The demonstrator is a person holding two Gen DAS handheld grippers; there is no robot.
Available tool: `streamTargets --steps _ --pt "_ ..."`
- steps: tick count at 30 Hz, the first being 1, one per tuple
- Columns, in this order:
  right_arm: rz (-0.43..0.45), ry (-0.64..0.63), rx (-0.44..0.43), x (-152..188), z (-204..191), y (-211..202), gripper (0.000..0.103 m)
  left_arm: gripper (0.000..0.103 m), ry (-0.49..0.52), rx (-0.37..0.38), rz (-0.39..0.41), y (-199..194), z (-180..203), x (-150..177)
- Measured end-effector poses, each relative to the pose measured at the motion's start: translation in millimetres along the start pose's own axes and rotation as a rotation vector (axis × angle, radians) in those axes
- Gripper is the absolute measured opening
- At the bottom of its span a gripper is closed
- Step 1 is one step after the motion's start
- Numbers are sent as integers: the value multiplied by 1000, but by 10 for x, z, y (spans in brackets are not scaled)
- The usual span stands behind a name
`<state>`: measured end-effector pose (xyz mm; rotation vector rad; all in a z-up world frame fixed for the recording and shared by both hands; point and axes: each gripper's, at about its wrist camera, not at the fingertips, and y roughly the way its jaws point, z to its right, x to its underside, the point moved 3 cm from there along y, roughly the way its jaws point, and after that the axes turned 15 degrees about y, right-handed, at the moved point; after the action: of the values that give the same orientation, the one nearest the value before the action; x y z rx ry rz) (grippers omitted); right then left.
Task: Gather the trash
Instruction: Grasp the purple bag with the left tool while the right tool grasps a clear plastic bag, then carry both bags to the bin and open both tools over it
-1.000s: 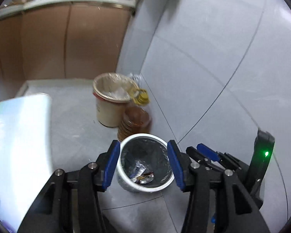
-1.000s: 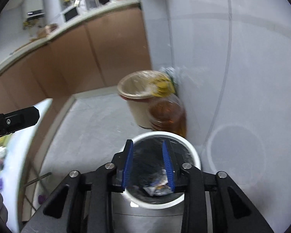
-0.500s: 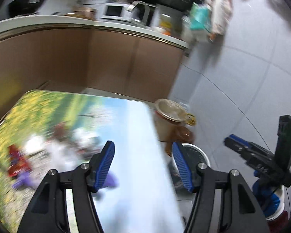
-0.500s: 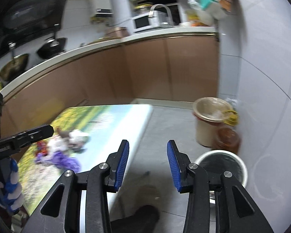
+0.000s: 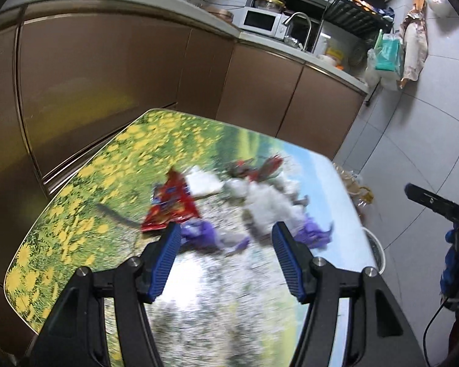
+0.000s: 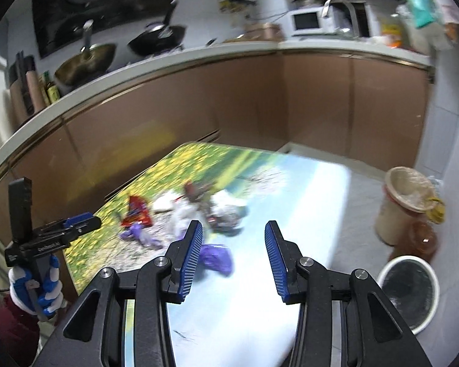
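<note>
Above the table [image 5: 76, 214] with the flower picture on top, your left gripper [image 5: 225, 238] has its blue pads apart, and nothing sits between them. Those pads have just been opening wider. Your right gripper [image 6: 232, 246] is the same: its pads have just been opening a bit more, and nothing is held there either.

Just past your left pads lies the trash. A red wrapper [image 5: 171, 205] lies flat on the yellow flowers. Beside it are purple scraps [image 5: 205, 235] and a white crumpled pile [image 5: 269, 202]. It is all blurry, so you cannot tell each piece apart.

From your right gripper you see one purple piece [image 6: 217, 257] close to the left pad, on the pale end of the table.

Off the table, on the gray floor, stands a white bin [image 6: 408, 290] with a black bag in it. Near it stand a tan bucket [image 6: 404, 205] and an amber jug [image 6: 422, 240].

Your gloved left hand [image 6: 35, 287] holds the other gripper at the far left.
</note>
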<state>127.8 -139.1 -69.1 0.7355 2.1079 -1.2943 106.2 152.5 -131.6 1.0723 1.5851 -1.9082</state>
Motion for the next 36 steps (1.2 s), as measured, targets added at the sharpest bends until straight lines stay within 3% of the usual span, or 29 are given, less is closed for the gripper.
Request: streamTargets --steps 10,22,23,25,26,27,36 --pt "-187 -153 -43 125 -654 1007 42 60 67 83 -43 482 -118 36" --pt "-324 -240 16 211 -810 1861 42 60 62 134 -123 960 -193 91" --pt "-329 -241 18 224 -804 1886 41 59 63 137 -129 974 -187 101" --pt "-336 -247 17 253 -807 1907 29 52 70 132 -130 993 -174 123" --pt "-339 -251 13 267 -812 1906 15 42 72 139 -136 1004 -162 138" --pt "-338 -250 5 273 -818 1899 10 39 68 147 -142 1014 -156 154" --pt "-298 -169 -164 168 -901 1520 6 32 46 109 -107 813 -132 169"
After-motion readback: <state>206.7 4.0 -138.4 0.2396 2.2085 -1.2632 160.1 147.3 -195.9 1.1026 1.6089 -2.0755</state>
